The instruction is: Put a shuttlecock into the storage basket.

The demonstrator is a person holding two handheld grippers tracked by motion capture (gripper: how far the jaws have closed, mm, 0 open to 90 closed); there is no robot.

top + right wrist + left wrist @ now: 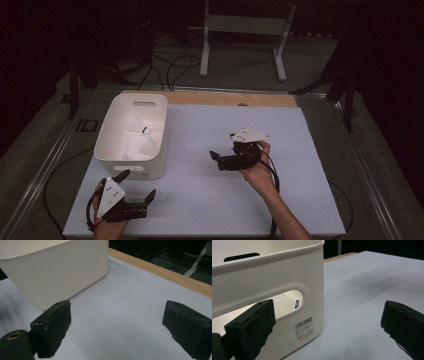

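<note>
- High view: a white bin (131,134) stands at the left of a pale mat (210,200). Small white packets (141,131) lie inside it. The left gripper (135,187) sits just before the bin's near wall, jaws spread and empty. The right gripper (217,159) hovers mid-mat, well apart from the bin, jaws also spread, holding nothing.
- Left gripper view: the bin (287,277) looms close, smooth plastic with an oval handle slot (287,300) and a barcode label (304,327). To grip well, I judge one jaw should slip into that slot, squarely.
- Right gripper view: the bin's plain side (57,270) lies ahead, beyond the open jaws.
</note>
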